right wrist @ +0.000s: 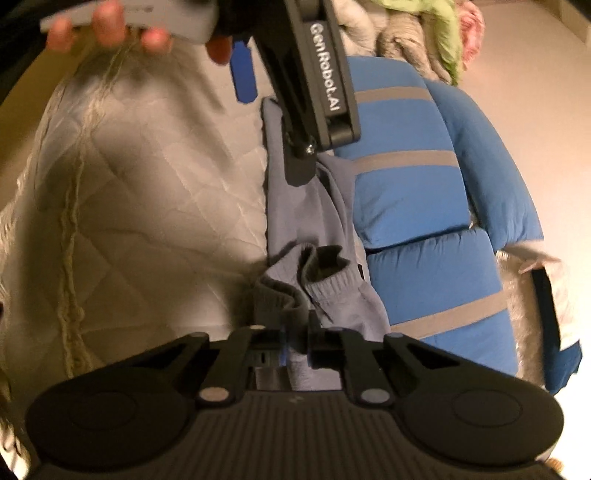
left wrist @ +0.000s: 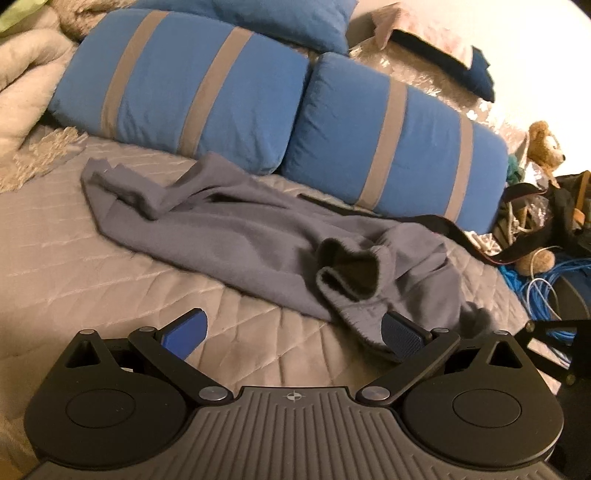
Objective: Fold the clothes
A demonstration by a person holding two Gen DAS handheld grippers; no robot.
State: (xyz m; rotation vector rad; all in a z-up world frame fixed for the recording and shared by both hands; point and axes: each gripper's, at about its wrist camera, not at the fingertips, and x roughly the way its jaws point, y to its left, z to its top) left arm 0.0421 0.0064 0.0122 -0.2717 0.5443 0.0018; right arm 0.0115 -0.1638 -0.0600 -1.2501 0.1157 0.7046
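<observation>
Grey garment (left wrist: 236, 229) lies crumpled on the bed (left wrist: 74, 258), in front of 2 blue pillows (left wrist: 388, 147).

Its ribbed cuff (right wrist: 325, 280) sits just ahead of the right gripper (right wrist: 295, 343), whose fingers are closed on the grey cloth, pinched between the pads. The left gripper (left wrist: 295, 332) rests low over the quilt with its fingers wide apart; the right-hand pad (left wrist: 400, 334) touches the garment's near edge and the other pad (left wrist: 184, 332) is over bare quilt. In the right wrist view, "GenRobot.AI" (right wrist: 328, 66) reads in white on the left gripper's black body. A hand (right wrist: 110, 29) holds that gripper's grey handle.
</observation>
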